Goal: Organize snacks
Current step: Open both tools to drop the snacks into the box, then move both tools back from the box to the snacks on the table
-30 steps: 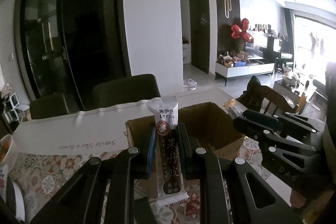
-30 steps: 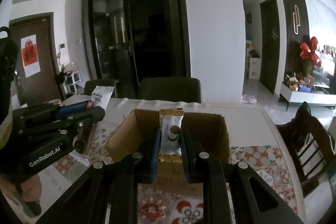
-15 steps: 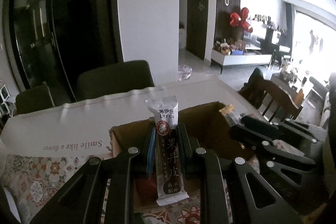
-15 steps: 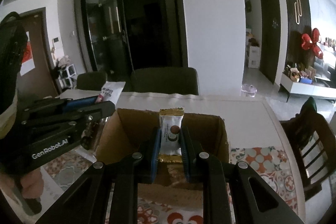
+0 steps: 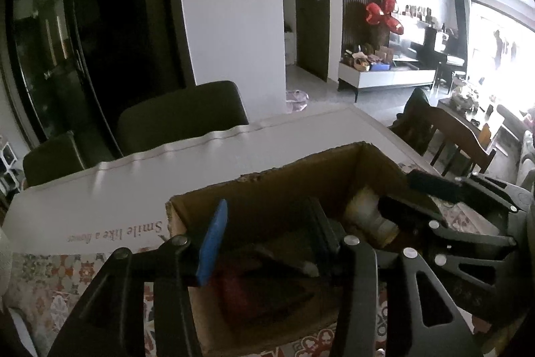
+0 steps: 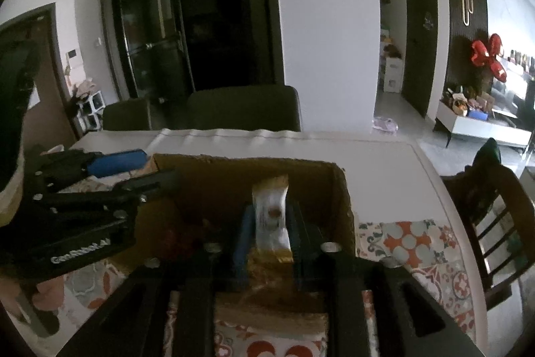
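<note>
An open cardboard box (image 5: pixel 254 186) stands on the table; it also shows in the right wrist view (image 6: pixel 341 189). My left gripper (image 5: pixel 264 233) is open and empty over the box. Dark snack packets (image 5: pixel 267 286) lie inside the box, dim and hard to tell apart. My right gripper (image 6: pixel 269 223) is shut on a white and gold snack packet (image 6: pixel 271 216) and holds it upright inside the box mouth. In the left wrist view the right gripper (image 5: pixel 411 199) reaches into the box from the right.
A white strip (image 5: pixel 100 199) with printed words lies behind the box. The table (image 6: pixel 418 243) has a patterned cloth. Dark chairs (image 5: pixel 180 116) stand behind the table; a wooden chair (image 6: pixel 495 223) stands at its right side.
My left gripper opened over the box; the long snack packet it held is gone from its jaws. Both grippers moved forward and down toward the box. The right gripper kept its packet.
</note>
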The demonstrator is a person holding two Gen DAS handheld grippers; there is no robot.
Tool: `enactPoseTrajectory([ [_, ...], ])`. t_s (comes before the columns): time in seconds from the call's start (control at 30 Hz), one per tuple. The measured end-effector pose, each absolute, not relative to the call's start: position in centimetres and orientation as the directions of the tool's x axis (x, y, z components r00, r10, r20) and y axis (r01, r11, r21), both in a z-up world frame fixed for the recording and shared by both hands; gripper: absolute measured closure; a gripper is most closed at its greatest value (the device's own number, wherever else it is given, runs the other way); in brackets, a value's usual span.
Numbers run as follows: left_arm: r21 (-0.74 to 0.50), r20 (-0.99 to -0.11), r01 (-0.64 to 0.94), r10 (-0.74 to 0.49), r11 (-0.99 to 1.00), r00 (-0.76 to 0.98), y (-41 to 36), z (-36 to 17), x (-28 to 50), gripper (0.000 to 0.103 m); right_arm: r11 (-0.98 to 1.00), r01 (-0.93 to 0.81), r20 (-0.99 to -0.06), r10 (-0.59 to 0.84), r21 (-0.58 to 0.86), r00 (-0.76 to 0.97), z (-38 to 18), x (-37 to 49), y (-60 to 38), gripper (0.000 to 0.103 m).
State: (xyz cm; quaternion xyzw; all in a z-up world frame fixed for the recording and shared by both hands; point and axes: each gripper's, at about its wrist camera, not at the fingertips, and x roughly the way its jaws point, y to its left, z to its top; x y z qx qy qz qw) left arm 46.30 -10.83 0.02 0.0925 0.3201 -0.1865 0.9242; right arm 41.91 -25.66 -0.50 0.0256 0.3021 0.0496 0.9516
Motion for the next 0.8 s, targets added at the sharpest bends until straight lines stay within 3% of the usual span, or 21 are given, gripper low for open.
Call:
enactPoseTrajectory([
  [0.03, 0.055, -0.620, 0.405, -0.286, 0.913, 0.730, -10.8, 0.2, 45.9, 0.052, 0.994, -0.071, -0.568, 0.106, 0.083, 0.816, -0.5, 41.8, -25.8, 0.056],
  [0.27, 0.092, -0.578, 0.408, -0.285, 0.908, 0.765, -10.4, 1.5, 42.6, 0.048, 0.996, -0.048, -0.535, 0.078, 0.071, 0.841, 0.3, 39.5, -26.1, 0.055],
  [0.4, 0.086, -0.566, 0.411, -0.295, 0.908, 0.770, -10.0, 1.9, 40.8, 0.047, 0.998, -0.032, -0.514, 0.053, 0.050, 0.856, 0.9, 37.6, -26.1, 0.044],
  [0.67, 0.074, -0.554, 0.411, -0.305, 0.908, 0.774, -9.2, 2.0, 37.2, 0.046, 1.000, -0.021, -0.475, 0.026, 0.015, 0.880, 1.8, 33.9, -25.3, 0.044],
  [0.8, 0.075, -0.544, 0.403, -0.301, 0.912, 0.783, -8.5, 1.6, 35.3, 0.045, 1.000, -0.021, -0.463, 0.021, 0.004, 0.886, 1.6, 32.4, -25.1, 0.038],
])
